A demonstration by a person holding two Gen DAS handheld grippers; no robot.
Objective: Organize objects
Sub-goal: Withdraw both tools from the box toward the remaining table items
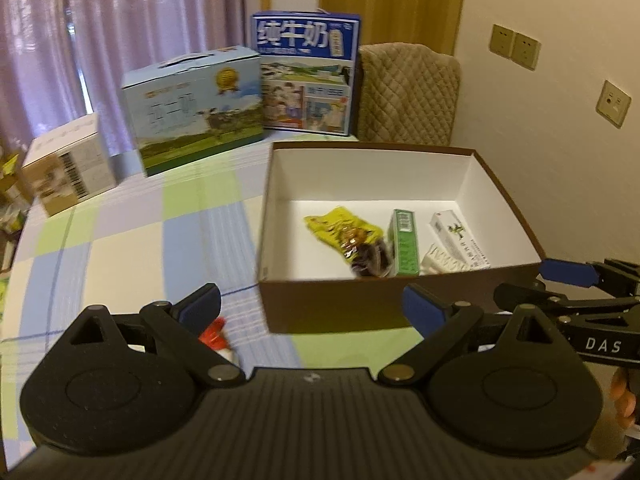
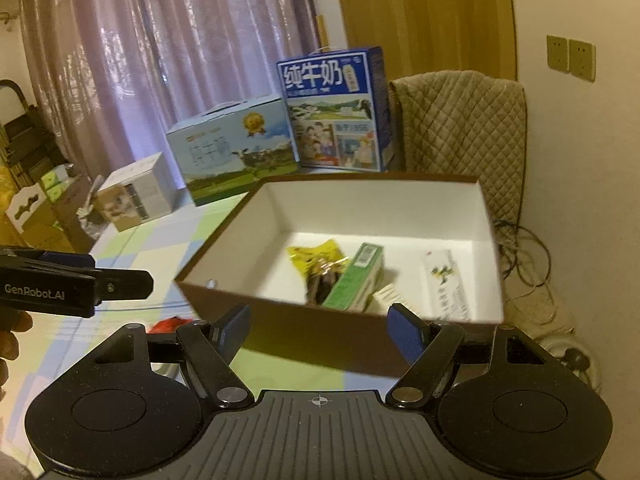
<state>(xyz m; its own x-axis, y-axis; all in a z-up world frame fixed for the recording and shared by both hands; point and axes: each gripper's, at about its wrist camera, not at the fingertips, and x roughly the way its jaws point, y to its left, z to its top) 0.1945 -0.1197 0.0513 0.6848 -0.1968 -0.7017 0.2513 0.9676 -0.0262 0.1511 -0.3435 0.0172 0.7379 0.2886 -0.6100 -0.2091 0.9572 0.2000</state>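
- Your left hand-held gripper [image 1: 312, 312] hung with its jaws spread wide and nothing between them, just in front of the brown box [image 1: 340, 300].
- Your right hand-held gripper [image 2: 320, 330] was likewise spread and empty, near that box's front wall.
- Inside the box lay a yellow snack packet [image 1: 340, 230], a green carton [image 1: 406, 240] and a white tube box [image 1: 460, 238], side by side.
- A red-and-white item [image 1: 216, 336] sat on the table [image 1: 140, 240], beside your left finger.

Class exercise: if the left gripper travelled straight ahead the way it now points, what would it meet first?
Most likely the brown near wall of the open box, which stands right ahead between the open jaws of the left gripper. How far off is unclear.
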